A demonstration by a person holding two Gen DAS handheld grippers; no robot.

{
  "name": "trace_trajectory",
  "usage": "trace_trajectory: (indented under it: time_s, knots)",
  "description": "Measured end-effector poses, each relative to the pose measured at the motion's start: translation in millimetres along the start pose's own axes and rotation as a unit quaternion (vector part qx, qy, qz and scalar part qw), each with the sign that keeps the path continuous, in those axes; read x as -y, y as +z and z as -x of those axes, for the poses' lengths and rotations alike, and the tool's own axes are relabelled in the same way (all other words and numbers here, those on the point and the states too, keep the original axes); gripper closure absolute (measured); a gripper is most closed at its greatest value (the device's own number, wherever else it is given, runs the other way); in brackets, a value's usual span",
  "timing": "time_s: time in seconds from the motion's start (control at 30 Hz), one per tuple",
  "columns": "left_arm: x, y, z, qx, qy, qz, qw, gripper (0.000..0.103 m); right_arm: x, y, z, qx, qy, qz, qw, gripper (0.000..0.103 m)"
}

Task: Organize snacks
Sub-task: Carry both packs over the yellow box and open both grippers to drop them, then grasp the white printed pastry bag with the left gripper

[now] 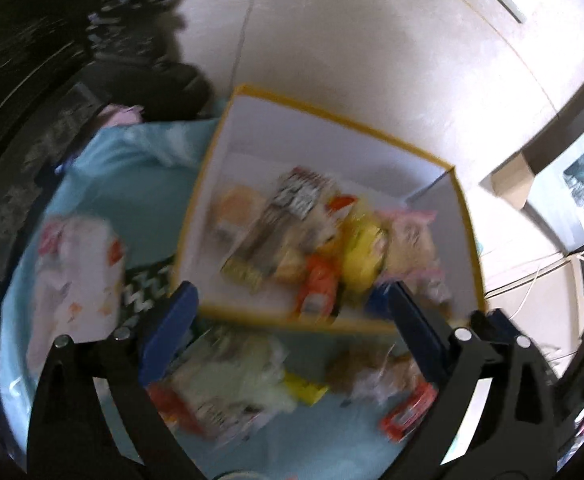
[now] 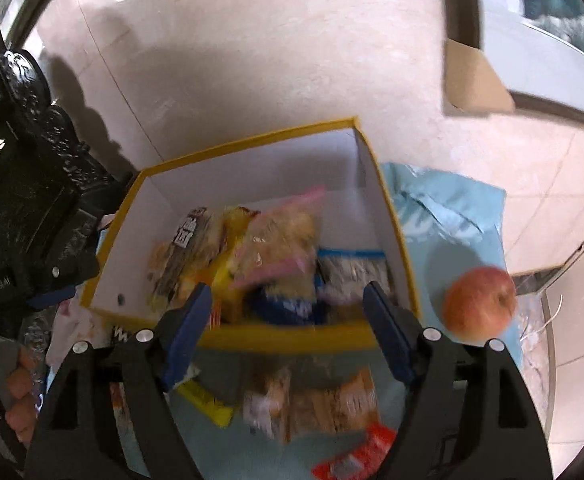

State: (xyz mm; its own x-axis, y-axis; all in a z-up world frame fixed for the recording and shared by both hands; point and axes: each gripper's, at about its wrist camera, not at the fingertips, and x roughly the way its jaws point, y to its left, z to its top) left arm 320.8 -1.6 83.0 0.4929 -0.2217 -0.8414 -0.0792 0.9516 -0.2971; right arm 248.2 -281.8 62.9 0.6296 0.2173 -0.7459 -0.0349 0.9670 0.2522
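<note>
A: Hovering above a yellow-rimmed box (image 2: 395, 216), two grippers point down at a pile of snacks. The box sits on a pale blue cloth (image 1: 132, 200) spread over the floor (image 1: 371, 60).

B: Where are the snacks?

A: Most already lie inside the box, heaped toward its near wall: a dark-labelled packet (image 2: 190, 236), a pink-edged bag (image 2: 280, 240), a blue-edged bag (image 2: 351, 268). In the left view a yellow packet (image 1: 363, 252) and an orange one (image 1: 319, 284) show in the same heap. Several more are loose on the cloth just outside the near rim, probably waiting their turn: a brown packet (image 2: 347, 400), a yellow bar (image 2: 208, 400) and a red wrapper (image 2: 355, 456). A white patterned bag (image 1: 76, 276) lies at the cloth's left edge.

B: Are the grippers holding anything?

A: No. The left gripper (image 1: 292, 320) has its jaws spread wide with nothing between them; the right gripper (image 2: 288, 320) is likewise wide and empty. Both straddle the near rim, which suits either dropping a snack in or reaching for the next.

B: Anything else?

A: An apple (image 2: 479, 304) rests on the cloth beside the box's right wall. A hand (image 2: 20, 392) shows at the left edge of the right view. Motion blur hides the packet labels.
</note>
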Motion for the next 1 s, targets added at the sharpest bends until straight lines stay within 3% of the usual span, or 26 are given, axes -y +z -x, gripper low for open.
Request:
trace_trajectory:
  time_s: [0.07, 0.27, 0.5, 0.7, 1.0]
  knots:
    - [-12.1, -15.7, 4.6, -0.008, 0.009, 0.002, 0.9999, 0.005, 6.4, -14.5, 14.1, 0.006, -0.006, -0.011, 1.000, 0.009]
    - [-42.1, -71.6, 4.4, -0.052, 0.039, 0.010, 0.9979, 0.005, 30.8, -70.0, 27.9, -0.045, -0.018, -0.026, 0.998, 0.008]
    - [-41.2, -119.6, -6.8, -0.094, 0.063, -0.046, 0.9925, 0.005, 45.0, -115.5, 28.7, -0.098, -0.019, -0.053, 0.994, 0.008]
    - [-41.6, -124.6, -17.9, -0.103, 0.052, -0.022, 0.9931, 0.005, 39.7, -133.8, 30.7, -0.114, -0.011, -0.047, 0.992, 0.008]
    - [-29.2, -106.1, -72.3, -0.110, 0.085, -0.072, 0.9877, 0.007, 36.6, -135.1, 24.6, -0.127, 0.002, -0.049, 0.991, 0.008]
